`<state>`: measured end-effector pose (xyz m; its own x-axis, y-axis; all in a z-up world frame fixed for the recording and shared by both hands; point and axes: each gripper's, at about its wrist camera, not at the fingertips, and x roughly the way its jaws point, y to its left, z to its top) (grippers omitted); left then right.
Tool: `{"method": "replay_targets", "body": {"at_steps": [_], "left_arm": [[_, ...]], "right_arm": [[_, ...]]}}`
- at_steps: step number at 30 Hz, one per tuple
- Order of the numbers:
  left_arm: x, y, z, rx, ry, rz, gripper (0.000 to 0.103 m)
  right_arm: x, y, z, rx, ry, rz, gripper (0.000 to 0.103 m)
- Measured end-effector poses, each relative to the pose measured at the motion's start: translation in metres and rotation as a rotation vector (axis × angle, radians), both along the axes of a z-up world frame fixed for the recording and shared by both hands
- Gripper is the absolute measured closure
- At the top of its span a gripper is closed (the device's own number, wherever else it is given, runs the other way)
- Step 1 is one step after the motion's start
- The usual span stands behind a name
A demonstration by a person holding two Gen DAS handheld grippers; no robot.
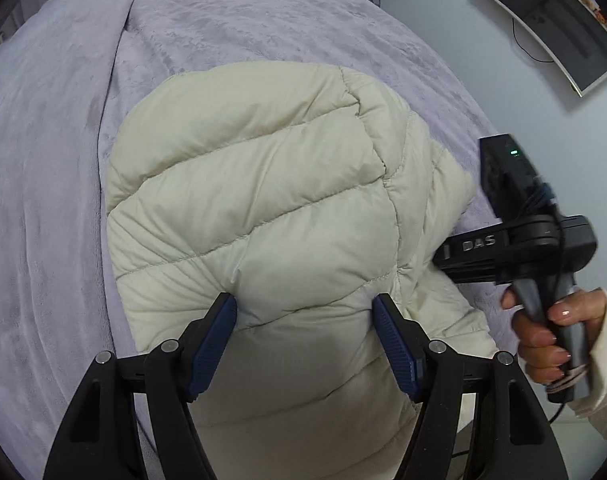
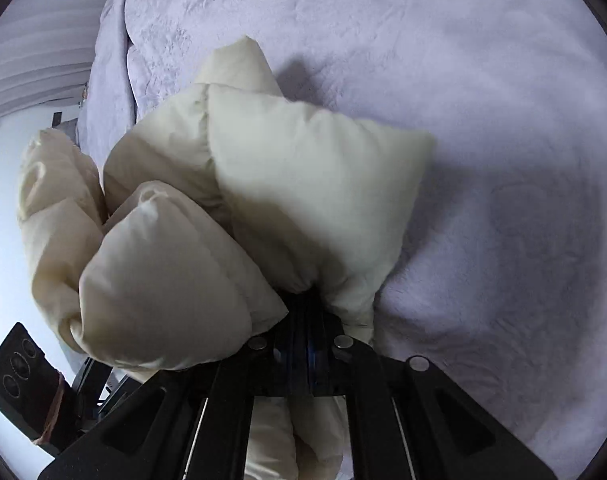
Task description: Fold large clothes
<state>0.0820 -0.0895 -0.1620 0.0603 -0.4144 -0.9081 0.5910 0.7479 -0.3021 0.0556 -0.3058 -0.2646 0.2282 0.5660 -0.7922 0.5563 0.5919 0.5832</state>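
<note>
Cream puffer jacket [image 1: 255, 200] sprawls across the lavender bed [image 1: 43, 200], its bulk towards the near edge. Left tongs [image 1: 305, 344] spread wide, blue pads [image 1: 211, 350] straddling a quilted panel, nothing pinched. Right tongs [image 2: 303, 336] are clenched tight on a bunched fold of the jacket, lifting it off the blanket. A monitor [image 1: 555, 20] sits off the bed's far right corner.

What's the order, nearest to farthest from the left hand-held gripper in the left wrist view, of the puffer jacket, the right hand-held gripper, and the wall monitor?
1. Puffer jacket, directly between the left hand-held gripper fingers.
2. Right hand-held gripper, off to the right at the jacket's edge.
3. Wall monitor, far upper right, beyond the bed.
</note>
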Motion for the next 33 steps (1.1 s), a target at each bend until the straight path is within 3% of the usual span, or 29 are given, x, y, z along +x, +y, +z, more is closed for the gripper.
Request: {"method": "replay_targets", "body": {"at_steps": [4, 7, 9, 12, 16, 19, 22, 33], "left_arm": [[0.001, 0.002, 0.001, 0.008, -0.001, -0.007, 0.032], [0.002, 0.000, -0.001, 0.012, 0.001, -0.008, 0.032], [0.003, -0.002, 0.001, 0.022, 0.000, -0.012, 0.032], [0.012, 0.008, 0.015, -0.011, 0.000, 0.024, 0.032], [0.050, 0.028, 0.018, -0.022, -0.042, 0.132, 0.032], [0.074, 0.027, -0.019, 0.006, 0.030, 0.161, 0.032], [0.073, 0.019, -0.044, 0.033, 0.020, 0.135, 0.032], [0.070, 0.014, -0.057, 0.046, 0.002, 0.139, 0.032]], "right_arm": [[-0.016, -0.018, 0.068, -0.149, -0.088, -0.033, 0.098], [-0.021, -0.008, 0.112, -0.149, -0.191, -0.025, 0.098], [-0.019, 0.011, 0.119, -0.131, -0.211, 0.025, 0.098], [-0.009, 0.054, 0.104, -0.206, -0.121, 0.120, 0.098], [-0.026, 0.063, 0.070, -0.289, -0.038, 0.157, 0.098], [-0.024, 0.068, 0.050, -0.303, -0.030, 0.162, 0.098], [-0.020, 0.074, 0.027, -0.295, -0.033, 0.177, 0.099], [0.003, 0.086, 0.006, -0.296, -0.031, 0.187, 0.100]]}}
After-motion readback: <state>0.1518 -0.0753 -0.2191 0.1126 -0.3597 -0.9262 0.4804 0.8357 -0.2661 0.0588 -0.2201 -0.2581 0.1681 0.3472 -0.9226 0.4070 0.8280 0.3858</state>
